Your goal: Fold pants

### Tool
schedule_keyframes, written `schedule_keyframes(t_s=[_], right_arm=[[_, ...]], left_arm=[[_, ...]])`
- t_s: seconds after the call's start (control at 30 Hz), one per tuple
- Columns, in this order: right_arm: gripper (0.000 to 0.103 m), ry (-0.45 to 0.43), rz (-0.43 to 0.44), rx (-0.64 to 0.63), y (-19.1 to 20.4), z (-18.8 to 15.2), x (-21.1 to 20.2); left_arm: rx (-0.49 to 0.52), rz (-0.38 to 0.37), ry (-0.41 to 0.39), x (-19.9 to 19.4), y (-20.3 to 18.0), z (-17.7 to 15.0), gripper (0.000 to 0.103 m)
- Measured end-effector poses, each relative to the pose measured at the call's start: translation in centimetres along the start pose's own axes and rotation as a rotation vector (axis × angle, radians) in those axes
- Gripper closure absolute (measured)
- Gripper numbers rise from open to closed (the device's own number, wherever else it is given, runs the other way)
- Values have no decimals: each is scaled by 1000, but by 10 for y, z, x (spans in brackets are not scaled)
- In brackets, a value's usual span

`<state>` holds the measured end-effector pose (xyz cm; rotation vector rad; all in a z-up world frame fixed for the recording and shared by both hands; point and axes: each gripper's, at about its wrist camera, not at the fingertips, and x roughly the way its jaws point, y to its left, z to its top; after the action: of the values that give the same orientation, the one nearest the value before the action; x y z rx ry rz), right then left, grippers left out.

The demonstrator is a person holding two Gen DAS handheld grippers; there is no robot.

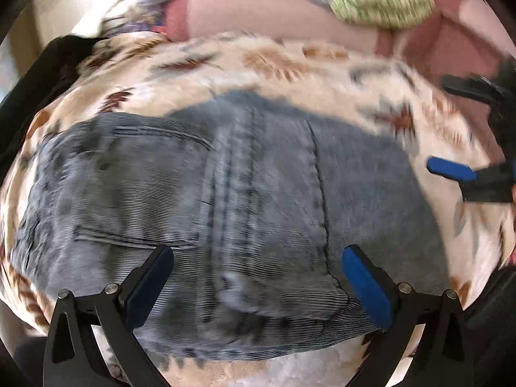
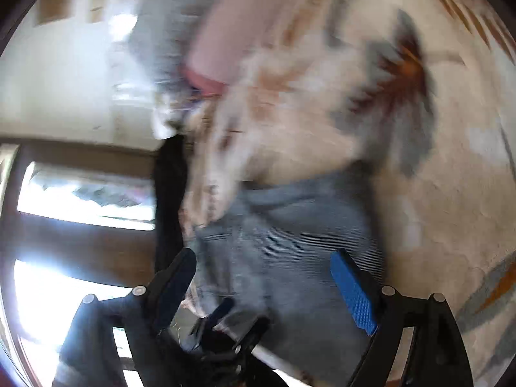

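Pants: grey-blue jeans lie as a compact folded bundle on a cream blanket printed with brown and grey feathers, spread over a bed; a back pocket and the thick centre seam face up.
Progress: by my reading the folding is nearly or fully done, since the jeans sit in a thick, roughly rectangular stack with no loose leg trailing out; a final smoothing or squaring of the edges may be all that is left.
Left gripper: spread wide above the near edge of the jeans, nothing between its blue pads.
Right gripper: also spread, empty, over the right side of the bundle; in the left camera its blue pad shows at the far right, clear of the denim. This view is heavily blurred.
Edges: the near folded edge of the jeans lies close to the near rim of the blanket; the left side of the bundle is near a dark cloth at the bed's edge.
Open room: bare blanket lies beyond and to the right of the jeans; further back sit a pink pillow and a green patterned cloth, well apart from the bundle.
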<state>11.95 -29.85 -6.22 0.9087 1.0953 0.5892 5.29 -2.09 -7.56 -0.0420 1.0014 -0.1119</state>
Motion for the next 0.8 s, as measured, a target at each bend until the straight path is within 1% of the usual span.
schedule_keyframes(t_s=[0.03, 0.07, 0.1, 0.13, 0.17, 0.2, 0.27, 0.3, 0.33, 0.4, 0.43, 0.5, 0.53, 0.57, 0.6, 0.63, 0.67, 0.7, 0.73, 0.8], right_arm=[[15, 2, 9, -24, 4, -4, -1], [10, 6, -3, -38, 3, -9, 0], [7, 26, -57, -50, -4, -14, 11], [7, 92, -163, -33, -24, -20, 33], [7, 77, -166, -21, -38, -25, 40], [7, 42, -154, -32, -34, -26, 35], [7, 64, -203, -29, -14, -24, 29], [7, 56, -206, -36, -7, -24, 28], [7, 47, -194, -65, 5, -25, 24], [7, 72, -158, -117, 29, -31, 28], [7, 92, -119, -138, 45, -35, 35], [7, 134, -57, -169, 68, -44, 57], [7, 162, -28, -182, 78, -45, 77], [7, 192, -12, -182, 78, -48, 93], [7, 220, -18, -163, 72, -51, 107], [7, 251, -46, -141, 62, -52, 123], [7, 306, -134, -101, 41, -55, 145], [8, 307, -136, -76, 32, -55, 152], [7, 263, -119, -70, 35, -54, 144], [7, 285, -156, -81, 50, -54, 138]], left_arm=[[-43, -19, -21, -8, 10, -1, 0], [-77, -32, -39, -15, 19, -2, 0], [-128, -45, -68, -24, 33, -5, 0], [-171, -48, -92, -32, 44, -8, 0], [-216, -49, -116, -41, 57, -12, 0], [-264, -45, -139, -47, 70, -14, 0], [-377, -14, -195, -64, 106, -22, 0], [-426, 2, -218, -69, 120, -24, 0], [-501, 17, -236, -73, 140, -29, 0], [-590, 19, -228, -74, 167, -36, 0], [-631, 23, -208, -71, 180, -40, 0], [-673, 13, -201, -69, 194, -45, 0], [-688, 14, -200, -68, 200, -49, 0], [-695, 10, -199, -67, 204, -51, 0], [-701, 2, -191, -69, 209, -56, 0], [-712, -11, -185, -70, 212, -61, 0], [-720, -20, -182, -68, 214, -63, 0], [-722, -25, -172, -65, 216, -65, 0], [-719, -34, -168, -65, 219, -67, 0], [-706, -38, -173, -65, 220, -70, 0]])
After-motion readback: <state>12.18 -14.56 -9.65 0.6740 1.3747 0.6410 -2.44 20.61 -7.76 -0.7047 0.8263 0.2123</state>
